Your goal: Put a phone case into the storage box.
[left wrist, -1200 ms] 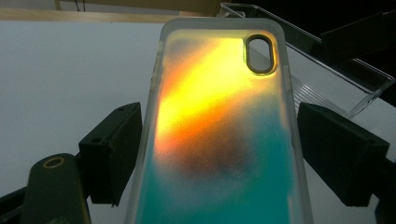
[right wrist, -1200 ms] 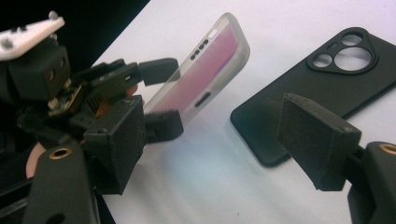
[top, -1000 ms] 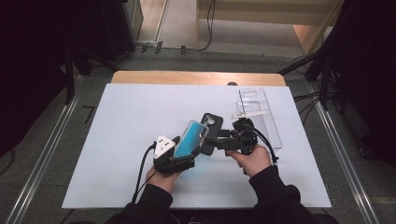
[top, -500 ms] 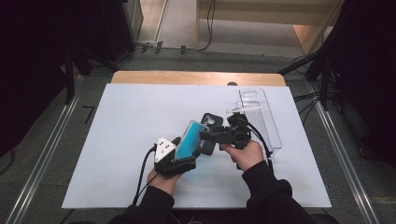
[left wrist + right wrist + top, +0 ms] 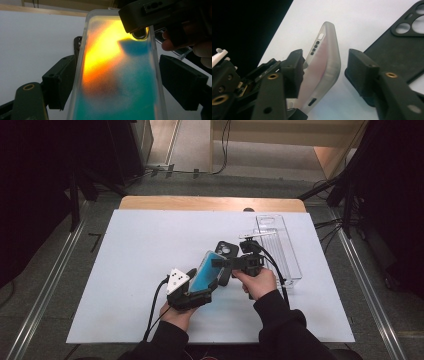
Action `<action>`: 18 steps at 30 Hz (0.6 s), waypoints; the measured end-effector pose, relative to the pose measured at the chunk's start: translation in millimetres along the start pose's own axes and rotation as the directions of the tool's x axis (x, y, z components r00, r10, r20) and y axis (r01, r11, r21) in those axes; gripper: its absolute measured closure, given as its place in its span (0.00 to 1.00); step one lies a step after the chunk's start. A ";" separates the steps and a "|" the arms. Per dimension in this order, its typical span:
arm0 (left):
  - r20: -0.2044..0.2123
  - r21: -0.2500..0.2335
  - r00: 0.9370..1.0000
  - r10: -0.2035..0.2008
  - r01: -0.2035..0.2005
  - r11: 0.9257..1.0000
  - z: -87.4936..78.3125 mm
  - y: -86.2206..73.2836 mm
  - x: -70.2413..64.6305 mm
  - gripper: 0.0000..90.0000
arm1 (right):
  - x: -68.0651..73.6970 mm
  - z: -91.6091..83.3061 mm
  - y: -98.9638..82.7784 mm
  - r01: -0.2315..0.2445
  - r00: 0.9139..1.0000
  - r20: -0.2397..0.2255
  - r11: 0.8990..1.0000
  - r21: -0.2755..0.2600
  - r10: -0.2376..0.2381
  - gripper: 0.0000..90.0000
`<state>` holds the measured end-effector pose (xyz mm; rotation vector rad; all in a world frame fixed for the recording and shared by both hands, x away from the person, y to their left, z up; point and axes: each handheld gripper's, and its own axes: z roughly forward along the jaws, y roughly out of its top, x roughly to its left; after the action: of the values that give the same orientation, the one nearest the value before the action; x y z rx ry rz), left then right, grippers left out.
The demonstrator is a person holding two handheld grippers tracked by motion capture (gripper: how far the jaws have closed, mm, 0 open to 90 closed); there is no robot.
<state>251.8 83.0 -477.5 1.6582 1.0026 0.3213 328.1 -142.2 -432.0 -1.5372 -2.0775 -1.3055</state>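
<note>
White table sheet (image 5: pixel 125 270) over a wooden tabletop (image 5: pixel 200 203), seen from the high view. Person's two forearms in black sleeves come in from the bottom edge.

Left gripper (image 5: pixel 202 282), with its grey three-cornered plate on top, sits near the middle of the sheet, slightly toward the person. It carries a translucent soft phone case with teal and orange-yellow tint (image 5: pixel 207 272), tilted up off the sheet, long axis pointing away from the person. In the left gripper view the phone case (image 5: pixel 120 72) runs up between the two black jaws; left jaw looks to touch its edge, right jaw shows a thin gap, so a firm pinch cannot be confirmed from that view alone. High view shows the case raised and resting in this gripper.

Right gripper (image 5: pixel 227 262) comes in from the right, jaws pointing left at the far end of the case. In the right gripper view (image 5: pixel 324 67) the jaws are spread apart, with the frosted case end (image 5: pixel 327 62) between them; left jaw is against or just beside it, right jaw clearly apart.

Black hard phone case with round camera cutouts (image 5: pixel 226 251) lies flat on the sheet just behind the grippers; also in the right gripper view (image 5: pixel 397 42).

Clear plastic rectangular tray (image 5: pixel 280 250) sits at the right side of the sheet, beside the right hand (image 5: pixel 257 282).
</note>
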 end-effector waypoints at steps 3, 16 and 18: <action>-0.001 -0.001 1.000 0.009 -0.009 1.000 -0.1 -0.1 -1.5 0.19 | -2.0 1.3 1.5 -0.026 1.000 -0.016 1.000 0.008 0.026 0.67; 0.005 -0.001 0.998 0.056 -0.056 0.998 1.8 0.0 -5.7 0.19 | -0.2 -5.1 3.4 -0.047 0.997 -0.064 0.999 -0.009 0.046 0.85; 0.009 0.005 0.998 0.054 -0.055 0.998 2.0 0.7 -5.6 0.19 | 0.9 -6.2 3.7 -0.048 0.997 -0.064 0.999 -0.005 0.047 0.85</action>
<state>250.0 77.5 -476.0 1.6927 0.9539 0.3476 329.1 -146.3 -426.0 -1.5178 -1.9875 -1.3286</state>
